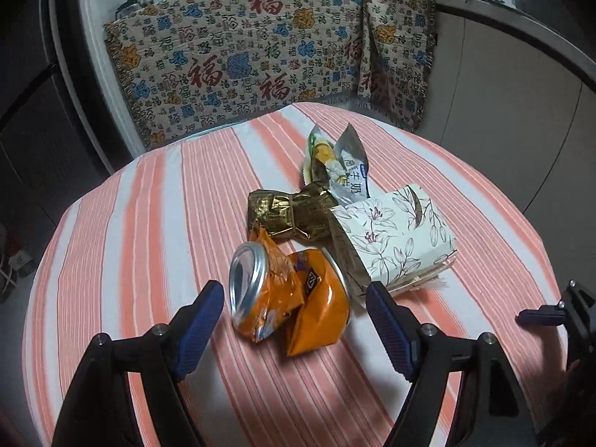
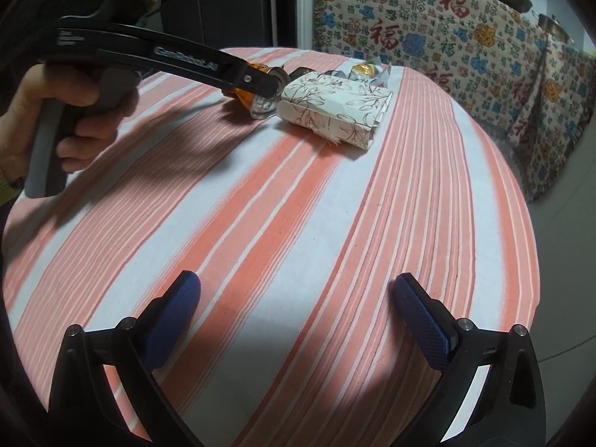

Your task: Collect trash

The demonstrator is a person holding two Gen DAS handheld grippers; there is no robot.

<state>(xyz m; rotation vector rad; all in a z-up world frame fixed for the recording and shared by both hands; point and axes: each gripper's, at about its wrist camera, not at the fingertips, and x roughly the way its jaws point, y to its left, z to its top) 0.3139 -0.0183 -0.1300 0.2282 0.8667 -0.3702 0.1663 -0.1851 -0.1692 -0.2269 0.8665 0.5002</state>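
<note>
While left tool (image 1: pixel 294 300) straddles crushed can (image 1: pixel 287 298) unclamped, right tool (image 2: pixel 296 292) gapes over tablecloth (image 2: pixel 298 186)

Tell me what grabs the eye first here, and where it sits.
The crushed orange can stands out, lying on the striped tablecloth just ahead of the open left gripper. Right of it rests a white floral box, with a gold wrapper and a torn snack packet behind. The right gripper hangs open over bare cloth.

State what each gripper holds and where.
Nothing is held. The left gripper stands open around the crushed orange can; the right gripper is open over bare tablecloth.
</note>
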